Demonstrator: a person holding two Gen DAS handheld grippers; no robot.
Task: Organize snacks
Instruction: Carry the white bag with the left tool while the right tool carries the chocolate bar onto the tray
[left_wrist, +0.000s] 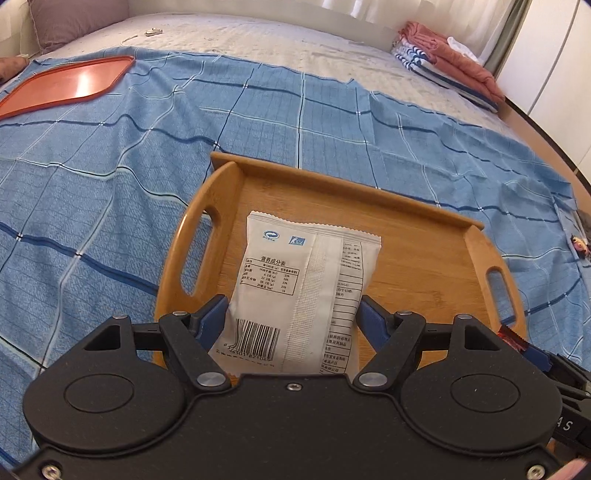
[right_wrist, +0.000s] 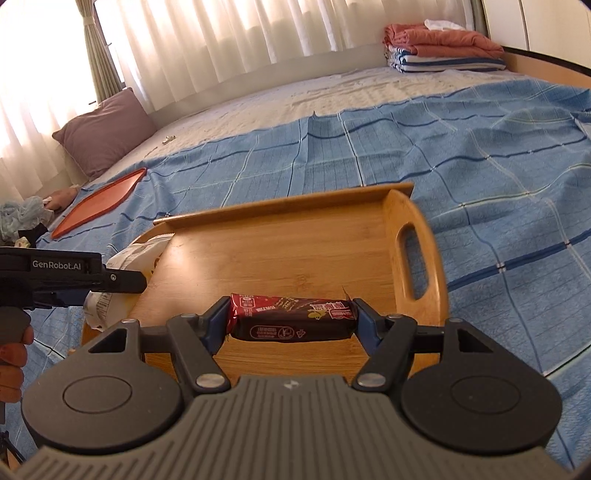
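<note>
A wooden tray (left_wrist: 413, 258) with cut-out handles lies on the blue checked sheet. My left gripper (left_wrist: 293, 314) is shut on a white snack packet (left_wrist: 306, 280), printed side with barcode up, held over the tray's left half. In the right wrist view my right gripper (right_wrist: 291, 315) is shut on a dark red-and-brown snack bar (right_wrist: 291, 317), gripped by its two ends above the wooden tray (right_wrist: 295, 243). The left gripper (right_wrist: 122, 282) and the white packet (right_wrist: 136, 254) show at the tray's left edge there. A bit of the red bar (left_wrist: 511, 338) shows at the right in the left wrist view.
An orange-red flat tray (left_wrist: 70, 83) lies on the sheet at far left, also in the right wrist view (right_wrist: 99, 205). Folded towels and blankets (right_wrist: 443, 48) are stacked at the far right corner. A purple pillow (right_wrist: 105, 133) leans by the curtains. A person's hand (right_wrist: 13, 363) holds the left gripper.
</note>
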